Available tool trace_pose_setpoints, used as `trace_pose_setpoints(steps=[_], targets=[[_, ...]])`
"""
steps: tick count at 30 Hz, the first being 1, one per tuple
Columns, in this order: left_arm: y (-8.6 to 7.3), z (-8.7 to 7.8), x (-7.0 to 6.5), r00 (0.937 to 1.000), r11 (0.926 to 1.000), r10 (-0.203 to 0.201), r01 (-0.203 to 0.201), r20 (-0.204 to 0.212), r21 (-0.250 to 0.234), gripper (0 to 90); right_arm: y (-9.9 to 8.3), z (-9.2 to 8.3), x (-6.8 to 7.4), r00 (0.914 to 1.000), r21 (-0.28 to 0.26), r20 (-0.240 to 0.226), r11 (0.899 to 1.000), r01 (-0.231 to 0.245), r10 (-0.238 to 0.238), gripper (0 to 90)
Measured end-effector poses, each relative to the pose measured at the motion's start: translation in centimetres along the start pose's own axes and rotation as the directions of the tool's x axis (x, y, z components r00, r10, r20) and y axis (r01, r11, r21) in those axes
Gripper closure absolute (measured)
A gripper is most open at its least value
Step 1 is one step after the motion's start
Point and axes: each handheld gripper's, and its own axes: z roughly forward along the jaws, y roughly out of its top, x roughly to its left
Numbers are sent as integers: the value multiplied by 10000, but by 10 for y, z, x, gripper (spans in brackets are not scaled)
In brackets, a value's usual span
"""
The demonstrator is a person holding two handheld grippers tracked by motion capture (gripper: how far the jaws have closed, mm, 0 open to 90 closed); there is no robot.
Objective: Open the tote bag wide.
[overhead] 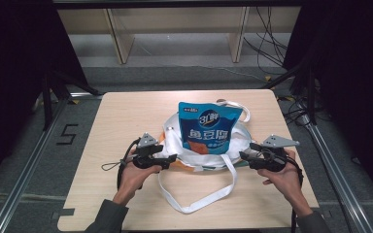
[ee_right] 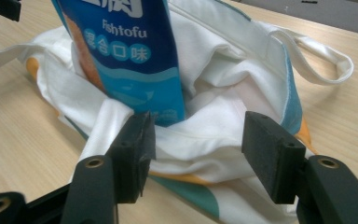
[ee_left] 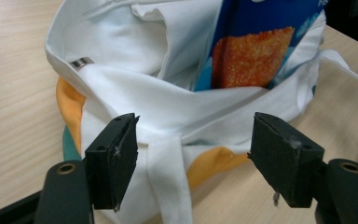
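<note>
Both tongs stand apart, gripping nothing: the left gripper (overhead: 171, 158) and right gripper (overhead: 243, 156) flank the white tote bag (overhead: 184, 150) mid-table, the blue snack pouch (overhead: 208, 126) upright inside. Letting go looks finished; next, probably gathering the handles (overhead: 199, 204).

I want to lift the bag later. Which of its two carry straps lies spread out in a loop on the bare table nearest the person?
The front strap: its long loop lies flat toward the person, between the two forearms. The other strap sits behind the blue snack pouch.
</note>
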Motion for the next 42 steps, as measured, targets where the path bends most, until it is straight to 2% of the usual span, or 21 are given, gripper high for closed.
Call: trace_pose_setpoints(steps=[8,9,12,14,15,16,18,19,23,24,25,26,28,30,31,32,34,36,37,41,42], targets=[[-14,-14,-3,10000,9999,-90,90,-34,-55,281,-5,-1,7,9999,92,-67,9999,92,-91,407],[-16,-18,-1,10000,10000,-29,29,-34,57,269,-5,-3,7,9995,69,-94,9995,301,-300,402],[-20,-20,-4,9997,9996,-229,229,-4,-182,259,-8,-4,10,9998,57,-19,9998,199,-199,396],[-22,-21,-3,9999,9998,-158,158,2,-145,250,-10,-5,13,10000,129,-39,9999,14,-13,392],[-25,-22,-4,9999,9999,-97,96,-69,-45,244,-10,-5,12,9997,128,-59,9996,244,-243,390],[-25,-22,-4,9999,9999,-97,96,-69,-45,239,-11,-5,14,10000,191,-29,9998,-21,21,388],[-28,-22,-6,9997,9997,-252,252,-20,-10,235,-11,-4,13,9997,135,-156,9997,185,-183,386],[-30,-24,-7,9997,9997,-223,223,-32,109,232,-12,-5,12,9993,114,-73,9993,363,-362,383],[-35,-27,-8,10000,9999,-39,40,-33,162,230,-14,-7,16,9999,328,-132,9994,73,-69,380],[-38,-29,-10,9999,9998,-21,23,-100,206,228,-15,-6,15,9991,123,-83,9990,422,-421,378],[-40,-28,-11,9999,9999,-111,111,-21,26,227,-16,-8,19,9999,379,-128,9993,25,-20,377],[-42,-29,-12,10000,9999,-3,4,-79,130,227,-17,-7,17,9995,249,-32,9992,315,-314,376],[-44,-29,-13,10000,10000,10,-10,-57,94,227,-18,-8,18,9994,262,-119,9991,339,-336,375],[-48,-32,-14,9995,9991,310,-310,-13,304,226,-21,-10,24,9996,346,-41,9990,280,-278,369],[-50,-33,-16,9999,9997,115,-113,-70,239,226,-22,-12,26,9997,539,-106,9983,216,-210,367],[-52,-34,-16,9999,9996,155,-154,-25,235,227,-23,-11,26,9990,440,-40,9980,448,-447,366],[-53,-34,-18,9999,9997,150,-150,-40,190,227,-24,-12,28,9995,538,-129,9981,289,-283,363],[-57,-36,-21,9992,9990,403,-404,38,174,228,-27,-13,29,9988,438,-95,9979,475,-471,352],[-58,-37,-23,9995,9994,314,-315,73,135,228,-28,-14,28,9977,419,-124,9969,670,-666,349],[-62,-39,-26,9994,9993,327,-329,87,204,228,-33,-17,34,9991,596,-209,9975,382,-370,344],[-63,-39,-27,9994,9992,341,-343,100,204,228,-34,-16,33,9978,452,-285,9971,614,-602,339]])
